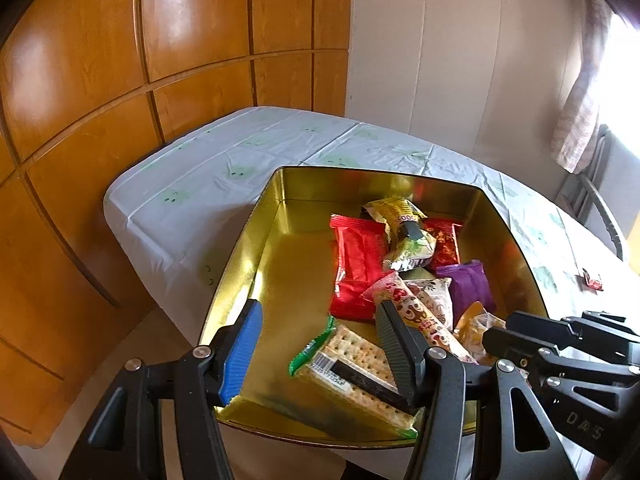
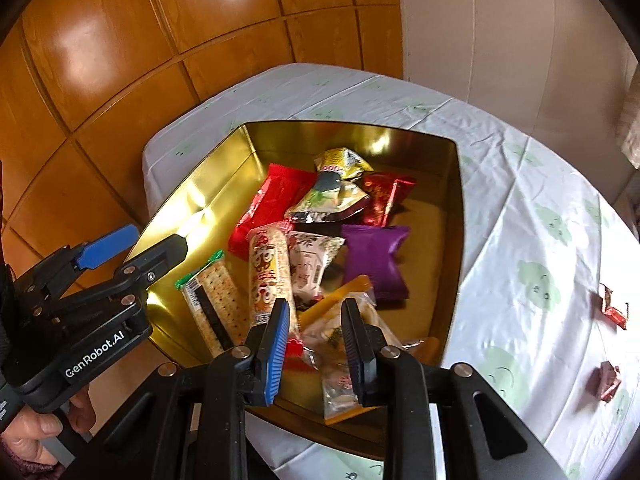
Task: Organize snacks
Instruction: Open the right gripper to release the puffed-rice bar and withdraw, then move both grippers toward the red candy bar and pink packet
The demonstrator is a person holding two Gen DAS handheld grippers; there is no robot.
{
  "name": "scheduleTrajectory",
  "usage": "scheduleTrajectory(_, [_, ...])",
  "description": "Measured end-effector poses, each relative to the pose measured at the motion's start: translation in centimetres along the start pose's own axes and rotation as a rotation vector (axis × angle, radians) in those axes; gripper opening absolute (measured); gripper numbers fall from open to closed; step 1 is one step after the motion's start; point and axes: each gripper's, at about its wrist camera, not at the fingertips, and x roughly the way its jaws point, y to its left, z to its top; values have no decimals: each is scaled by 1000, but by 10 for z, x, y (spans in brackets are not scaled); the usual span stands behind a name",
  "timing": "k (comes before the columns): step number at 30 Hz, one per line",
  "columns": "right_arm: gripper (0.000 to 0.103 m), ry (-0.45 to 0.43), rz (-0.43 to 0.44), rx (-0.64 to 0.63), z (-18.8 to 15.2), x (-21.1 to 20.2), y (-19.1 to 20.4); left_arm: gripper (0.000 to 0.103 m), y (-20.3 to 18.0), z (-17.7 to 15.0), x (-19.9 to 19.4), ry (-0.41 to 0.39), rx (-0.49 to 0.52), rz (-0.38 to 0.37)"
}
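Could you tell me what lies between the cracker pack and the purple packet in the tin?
In the right wrist view, a long rice-cracker roll and a white floral packet lie between the cracker pack and the purple packet.

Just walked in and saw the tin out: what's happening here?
A person holds two grippers over a gold tin of wrapped snacks on the table. The left gripper and the right gripper both hover open, holding nothing. Two small red candies lie outside on the tablecloth.

Gold tin on table, assorted snack packets piled inside
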Motion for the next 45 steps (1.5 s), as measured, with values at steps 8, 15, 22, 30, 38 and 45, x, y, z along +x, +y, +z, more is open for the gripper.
scheduleTrajectory(8, [27,-33,-29,14,-5,-11,-5,60,-11,-1,-6,-11,30,-18])
scheduleTrajectory(15, [27,-53,-55,30,-8,-19,-12,60,-21,-1,-11,-22,59,-30])
scheduleTrajectory(22, [27,-73,-75,50,-12,-27,-21,60,-31,-3,-16,-28,88,-41])
scheduleTrajectory(30, [27,-94,-104,92,-17,-39,-42,60,-45,-5,-19,-29,124,-55])
scheduleTrajectory(38, [27,-106,-154,133,-29,-54,-73,60,-63,-6,-22,-33,173,-70])
scheduleTrajectory(45, [27,-101,-213,192,-41,-67,-114,60,-83,-7,-26,-40,227,-92])
